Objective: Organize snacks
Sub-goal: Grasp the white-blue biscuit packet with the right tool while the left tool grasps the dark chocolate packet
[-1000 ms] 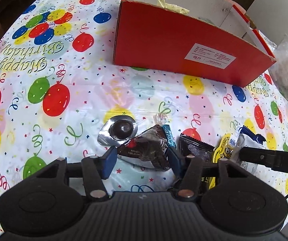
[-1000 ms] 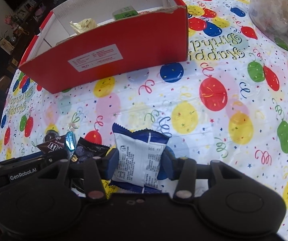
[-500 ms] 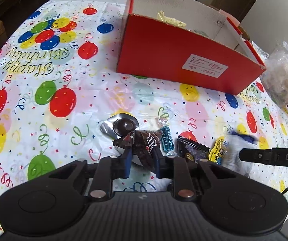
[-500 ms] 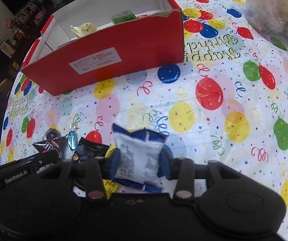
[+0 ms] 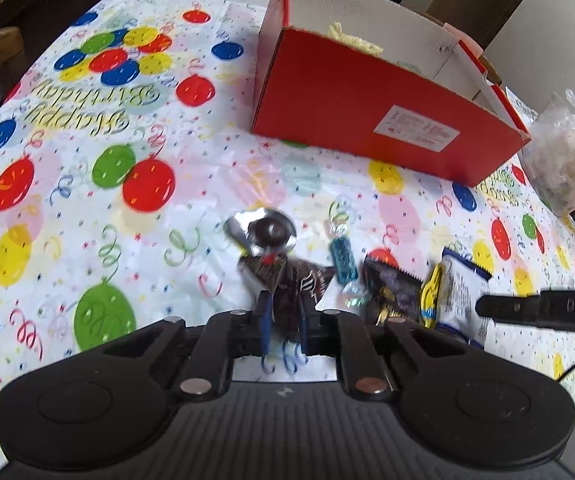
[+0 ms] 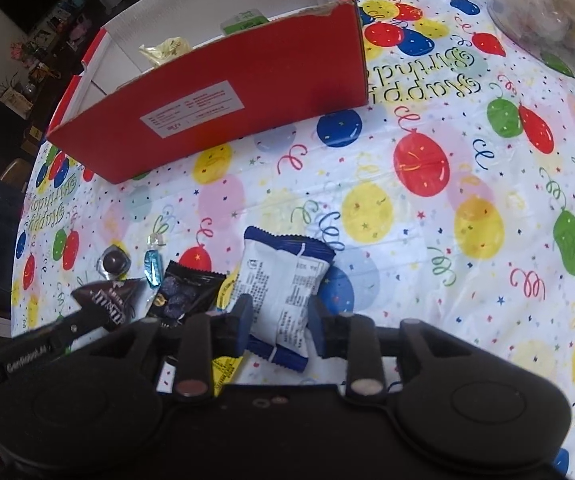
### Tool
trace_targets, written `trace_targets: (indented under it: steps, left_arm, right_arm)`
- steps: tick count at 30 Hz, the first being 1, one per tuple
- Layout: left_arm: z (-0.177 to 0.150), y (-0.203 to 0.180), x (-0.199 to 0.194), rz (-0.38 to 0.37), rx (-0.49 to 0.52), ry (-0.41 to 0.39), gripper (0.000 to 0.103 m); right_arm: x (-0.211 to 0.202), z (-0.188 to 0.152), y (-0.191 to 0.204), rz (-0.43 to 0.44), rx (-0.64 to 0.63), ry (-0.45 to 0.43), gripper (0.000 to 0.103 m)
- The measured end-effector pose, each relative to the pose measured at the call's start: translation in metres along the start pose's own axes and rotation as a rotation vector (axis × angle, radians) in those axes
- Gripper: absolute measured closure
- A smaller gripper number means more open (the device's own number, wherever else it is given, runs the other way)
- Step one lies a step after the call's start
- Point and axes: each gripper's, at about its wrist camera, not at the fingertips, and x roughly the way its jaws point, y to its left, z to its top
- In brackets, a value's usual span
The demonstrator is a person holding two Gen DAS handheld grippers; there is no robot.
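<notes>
Left wrist view: left tongs (image 5: 283, 320) pinching crinkly dark brown chocolate packet (image 5: 287, 284) just above tabletop (image 5: 207, 184). Right tongs (image 6: 279, 320) clamping soft white-and-blue foil pouch (image 6: 283, 276) mid-body; light, slippery, likely crushable.

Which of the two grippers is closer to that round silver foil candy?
Left. The left gripper, clamping a brown packet, sits just below the foil candy; the right gripper is several snacks away.
</notes>
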Motion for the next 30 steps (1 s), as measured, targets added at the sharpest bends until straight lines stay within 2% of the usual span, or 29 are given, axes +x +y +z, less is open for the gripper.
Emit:
trace_targets:
  steps: [6, 10, 13, 14, 15, 16, 17, 21, 30]
  left_arm:
    - [-0.013, -0.002, -0.010, 0.017, 0.048, 0.023, 0.090]
    - [-0.008, -0.009, -0.015, 0.035, 0.064, 0.015, 0.089]
    - [-0.003, -0.014, -0.014, 0.058, 0.078, 0.013, 0.074]
    - [-0.002, -0.015, -0.014, 0.059, 0.077, 0.007, 0.063]
    - [-0.002, -0.015, -0.013, 0.056, 0.071, 0.001, 0.044]
    - [-0.001, -0.016, -0.013, 0.053, 0.066, -0.010, 0.038]
    - [0.000, -0.017, -0.012, 0.051, 0.066, -0.024, 0.035]
    - [0.009, -0.023, 0.004, 0.083, 0.066, -0.009, 0.035]
    - [0.019, -0.027, 0.031, 0.081, 0.067, 0.040, 0.036]
  right_arm:
    - [0.010, 0.004, 0.004, 0.003, 0.017, 0.012, 0.049]
    - [0.017, 0.008, 0.009, -0.021, 0.028, 0.008, 0.045]
    - [0.020, 0.010, 0.013, -0.029, 0.025, 0.015, 0.043]
    - [0.021, 0.010, 0.014, -0.032, 0.021, 0.016, 0.042]
    - [0.021, 0.010, 0.015, -0.035, 0.018, 0.019, 0.042]
    - [0.022, 0.009, 0.015, -0.037, 0.016, 0.020, 0.042]
    - [0.023, 0.009, 0.016, -0.039, 0.015, 0.022, 0.042]
    - [0.027, 0.009, 0.018, -0.057, 0.006, 0.031, 0.041]
    - [0.037, 0.008, 0.030, -0.090, -0.047, 0.038, 0.039]
